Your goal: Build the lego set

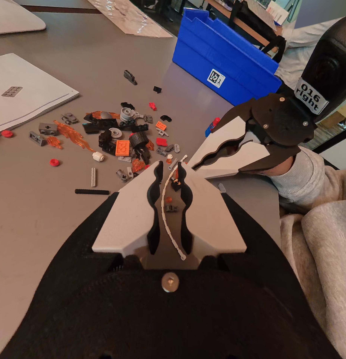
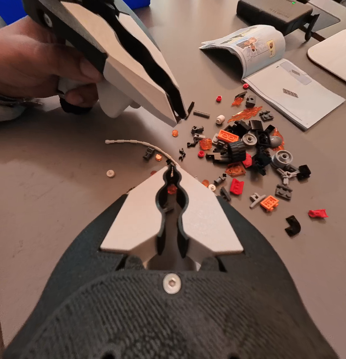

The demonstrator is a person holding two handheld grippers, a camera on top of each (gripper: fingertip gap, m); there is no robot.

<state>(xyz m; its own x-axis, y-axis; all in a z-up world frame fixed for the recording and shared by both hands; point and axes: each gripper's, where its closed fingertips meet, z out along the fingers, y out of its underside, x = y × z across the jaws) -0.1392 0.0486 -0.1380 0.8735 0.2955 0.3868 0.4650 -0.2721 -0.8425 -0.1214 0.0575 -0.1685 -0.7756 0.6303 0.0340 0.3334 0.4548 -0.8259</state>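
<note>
**Loose-parts stage of the lego build, seen from both wrists.** The lego pieces lie unassembled in a heap on the grey table: black, grey, red and orange parts, with transparent orange flame pieces at its edge. The instruction booklet lies open just beyond the heap. A blue bin stands farther back.

My left gripper hangs over the near edge of the heap. Its jaws stand a narrow gap apart, and I judge that they grip nothing. Below the gap lie a white flexible rod, a round transparent orange stud and a small black printed piece. That piece is close to one pad, but it is not pinched.

My right gripper points at the far end of the same rod, with its tips almost together. Something small and dark sits right at the tips. I cannot tell whether it is clamped or merely lying beneath them.

No two parts appear joined, so I judge the step to be selecting the first pieces. The next move calls for a fine pinch on one small part among close neighbours, without dragging the rod or scattering the studs. The part then has to be matched against the open page.
</note>
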